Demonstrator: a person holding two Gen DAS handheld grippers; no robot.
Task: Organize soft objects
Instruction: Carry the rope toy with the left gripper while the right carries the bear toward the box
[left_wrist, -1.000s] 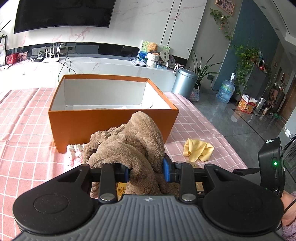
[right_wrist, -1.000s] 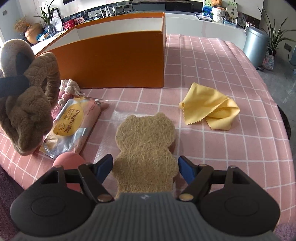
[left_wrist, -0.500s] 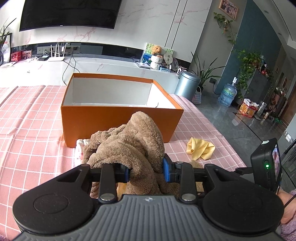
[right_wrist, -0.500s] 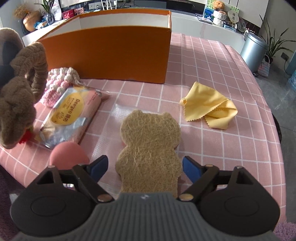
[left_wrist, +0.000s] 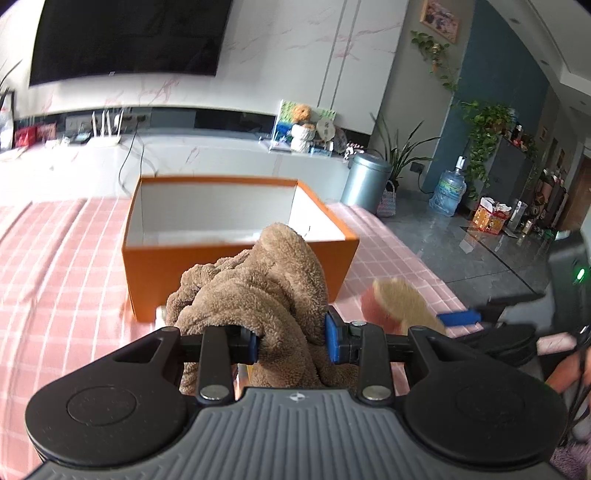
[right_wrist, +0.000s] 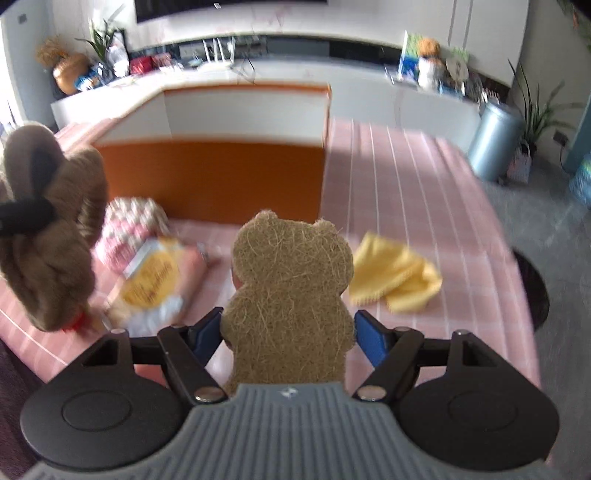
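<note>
My left gripper (left_wrist: 291, 341) is shut on a brown fluffy fleece bundle (left_wrist: 258, 288), held in front of the near wall of an open orange box (left_wrist: 236, 273) with a white inside. In the right wrist view the same bundle (right_wrist: 48, 258) hangs at the left. A flat bear-shaped fibre sponge (right_wrist: 291, 273) sits between the blue pads of my right gripper (right_wrist: 288, 332), whose jaws are closing on it; the sponge is raised off the table. From the left wrist view the sponge (left_wrist: 397, 301) shows at the right, above the cloth.
On the pink checked tablecloth (right_wrist: 406, 177) lie a yellow cloth (right_wrist: 395, 280), a pink-and-white knitted piece (right_wrist: 129, 225) and a plastic packet with a yellow label (right_wrist: 155, 284). The table's edge runs along the right; a metal bin (left_wrist: 365, 182) stands on the floor beyond.
My right gripper has risen and the bear-shaped sponge, which lay flat on the table, has come up with it. The left gripper keeps its hold on the fleece, almost still.
</note>
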